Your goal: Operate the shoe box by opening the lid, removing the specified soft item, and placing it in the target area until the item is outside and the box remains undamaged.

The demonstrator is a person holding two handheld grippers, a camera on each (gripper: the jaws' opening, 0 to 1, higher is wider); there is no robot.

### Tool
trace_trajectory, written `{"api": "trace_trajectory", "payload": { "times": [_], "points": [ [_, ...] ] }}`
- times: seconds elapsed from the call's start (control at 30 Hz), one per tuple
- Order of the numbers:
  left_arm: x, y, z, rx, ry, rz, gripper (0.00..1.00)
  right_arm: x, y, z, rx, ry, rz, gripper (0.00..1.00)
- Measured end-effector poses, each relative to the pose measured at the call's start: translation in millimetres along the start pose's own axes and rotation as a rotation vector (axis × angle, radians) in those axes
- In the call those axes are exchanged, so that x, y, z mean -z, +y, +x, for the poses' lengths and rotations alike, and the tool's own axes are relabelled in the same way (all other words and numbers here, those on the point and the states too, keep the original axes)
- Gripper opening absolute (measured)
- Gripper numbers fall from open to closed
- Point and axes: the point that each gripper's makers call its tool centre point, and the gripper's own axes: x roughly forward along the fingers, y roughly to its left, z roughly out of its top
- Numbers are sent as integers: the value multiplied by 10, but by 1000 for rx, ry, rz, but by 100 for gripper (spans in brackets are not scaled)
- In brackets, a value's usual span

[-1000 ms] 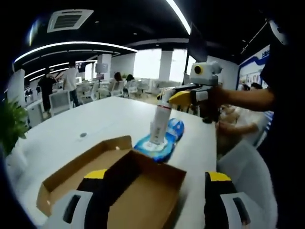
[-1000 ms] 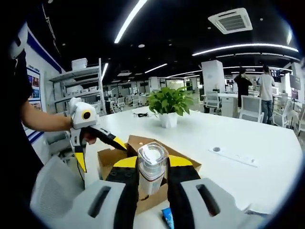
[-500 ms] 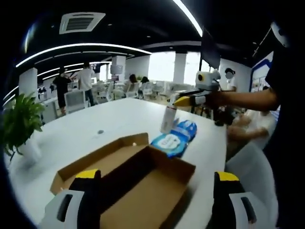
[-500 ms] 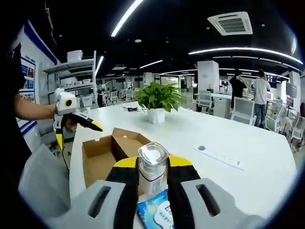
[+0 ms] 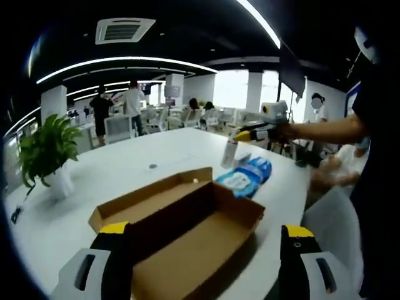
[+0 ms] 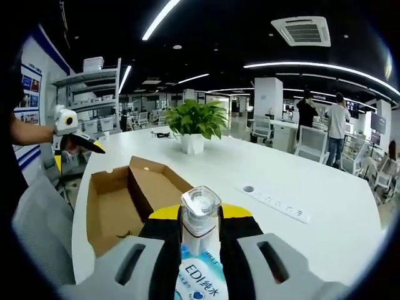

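Right gripper clamps clear bottle — cardboard box open.

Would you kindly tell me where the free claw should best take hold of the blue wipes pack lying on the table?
Probably at the pack's long edges, across its narrow width, coming down from above: it lies flat on the table beside the open box, so only its top and sides are reachable. Choose the end away from the bottle held by the right claw.
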Motion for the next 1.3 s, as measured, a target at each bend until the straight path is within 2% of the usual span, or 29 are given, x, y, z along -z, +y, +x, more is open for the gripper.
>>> {"api": "trace_trajectory", "payload": {
  "times": [0.13, 0.27, 0.67, 0.93, 1.1, 1.3],
  "points": [
    [40, 19, -97, -31, -9, -20, 100, 96, -219, 83, 11, 12, 2, 19],
    [72, 40, -167, -63, -10, -20, 100, 132, -229, 92, 10, 26, -7, 19],
    [115, 139, -342, -126, -9, -22, 100, 451, -524, 196, 23, 88, -42, 19],
    [176, 155, -364, -138, 0, -37, 100, 665, -578, 257, 33, 130, -49, 19],
    [164, 157, -362, -147, -7, -45, 99, 749, -577, 278, 44, 150, -52, 20],
    [227, 159, -359, -150, 7, -49, 98, 854, -615, 304, 53, 177, -67, 20]
  ]
}}
